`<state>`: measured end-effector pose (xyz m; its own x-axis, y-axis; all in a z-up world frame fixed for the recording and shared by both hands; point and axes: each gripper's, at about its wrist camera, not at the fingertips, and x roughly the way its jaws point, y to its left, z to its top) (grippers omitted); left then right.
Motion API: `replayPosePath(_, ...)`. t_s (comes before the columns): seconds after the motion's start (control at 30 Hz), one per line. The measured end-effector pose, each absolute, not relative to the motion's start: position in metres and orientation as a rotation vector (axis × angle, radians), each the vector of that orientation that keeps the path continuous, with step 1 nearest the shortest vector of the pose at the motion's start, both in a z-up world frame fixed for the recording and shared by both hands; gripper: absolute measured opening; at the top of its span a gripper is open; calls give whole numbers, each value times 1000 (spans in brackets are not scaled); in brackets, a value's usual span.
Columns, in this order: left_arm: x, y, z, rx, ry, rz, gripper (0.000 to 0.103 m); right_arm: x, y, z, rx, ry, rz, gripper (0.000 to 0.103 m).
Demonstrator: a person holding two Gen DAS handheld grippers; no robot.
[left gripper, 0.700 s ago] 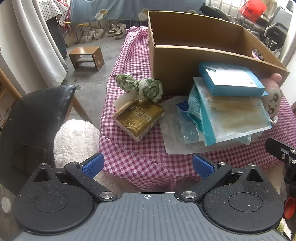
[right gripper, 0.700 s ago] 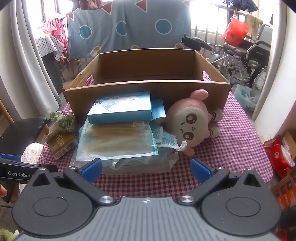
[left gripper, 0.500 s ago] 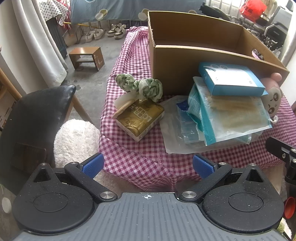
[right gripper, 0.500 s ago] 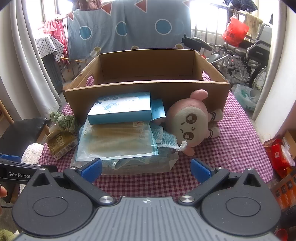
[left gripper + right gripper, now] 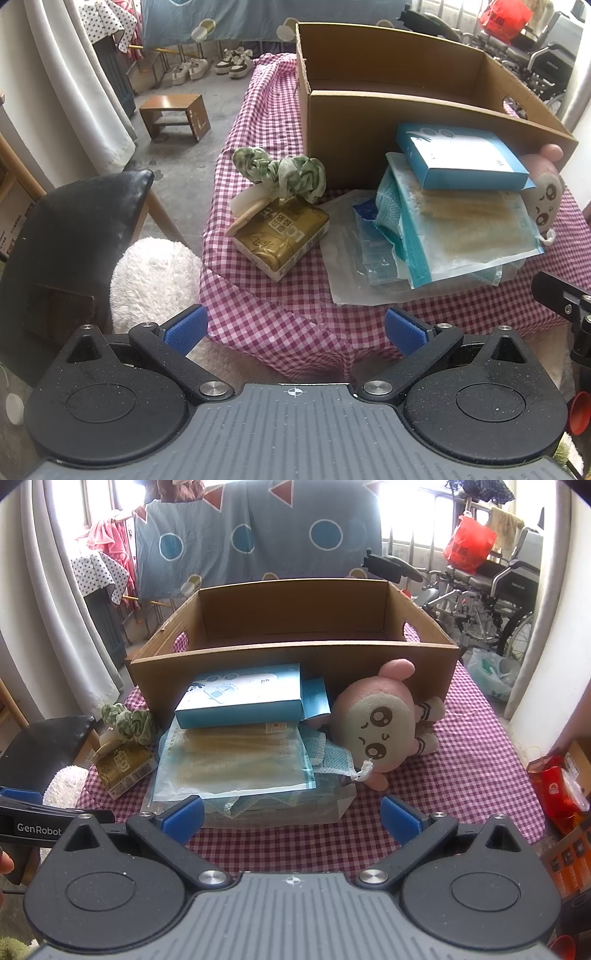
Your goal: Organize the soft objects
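A pink plush doll (image 5: 376,723) lies against the front wall of an open cardboard box (image 5: 295,664), its face also showing at the right edge (image 5: 545,199). A green fabric scrunchie (image 5: 284,173) rests on a gold tissue pack (image 5: 284,236). A blue carton (image 5: 458,158) tops a stack of clear-wrapped cloth packets (image 5: 443,236). My left gripper (image 5: 295,330) hangs open before the table's near edge, nothing between its blue pads. My right gripper (image 5: 291,818) is open too, just short of the packet stack (image 5: 236,764).
The table wears a red-checked cloth (image 5: 461,775). A black chair (image 5: 66,236) and a white fluffy cushion (image 5: 155,273) stand left of it. A wooden stool (image 5: 173,114) sits on the floor beyond. A wheelchair (image 5: 491,590) and red bags (image 5: 561,790) are to the right.
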<state>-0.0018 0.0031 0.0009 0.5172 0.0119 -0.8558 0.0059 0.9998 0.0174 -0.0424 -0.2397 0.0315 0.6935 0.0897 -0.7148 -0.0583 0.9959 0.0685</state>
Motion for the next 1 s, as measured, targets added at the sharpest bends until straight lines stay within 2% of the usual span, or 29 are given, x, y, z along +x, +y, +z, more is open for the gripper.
replayPosePath(1.0, -4, 5, 2, 27, 1029, 10, 103, -43, -237, 34, 38, 791, 89, 103)
